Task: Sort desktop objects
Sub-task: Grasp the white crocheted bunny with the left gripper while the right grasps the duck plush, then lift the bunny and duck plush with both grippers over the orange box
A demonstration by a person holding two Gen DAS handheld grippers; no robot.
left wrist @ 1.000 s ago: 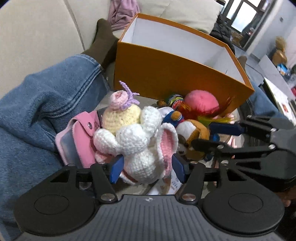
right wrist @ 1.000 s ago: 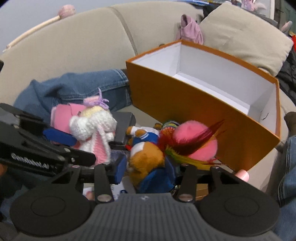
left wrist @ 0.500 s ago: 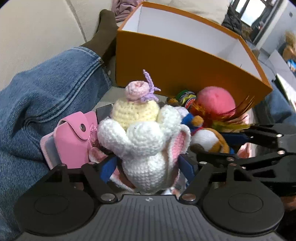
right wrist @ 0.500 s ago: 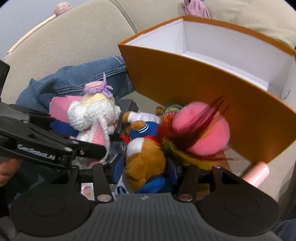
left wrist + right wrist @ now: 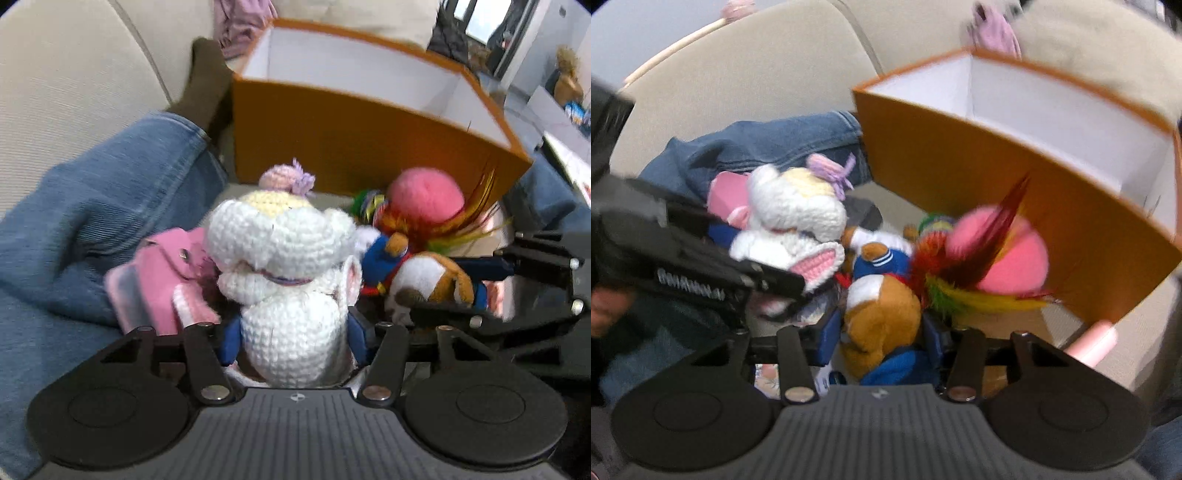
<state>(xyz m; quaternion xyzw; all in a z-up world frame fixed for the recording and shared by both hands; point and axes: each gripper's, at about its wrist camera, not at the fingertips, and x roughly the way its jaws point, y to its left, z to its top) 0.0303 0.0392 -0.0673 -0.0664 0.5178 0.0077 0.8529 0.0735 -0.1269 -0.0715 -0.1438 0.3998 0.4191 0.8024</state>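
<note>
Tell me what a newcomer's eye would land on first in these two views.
First, the big open orange cardboard box with white inside, standing on the beige sofa behind the toys. Next, the white crocheted bunny doll between the closing jaws of the left tool, close to the camera. Beside it, the round pink plush ball with red and yellow feathers lies against the box's front wall.

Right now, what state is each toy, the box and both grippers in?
left gripper: closing around the white crochet bunny
right gripper: shut on the brown plush dog
orange box: open, inside looks empty
pink feathered ball: loose, against the box
</note>
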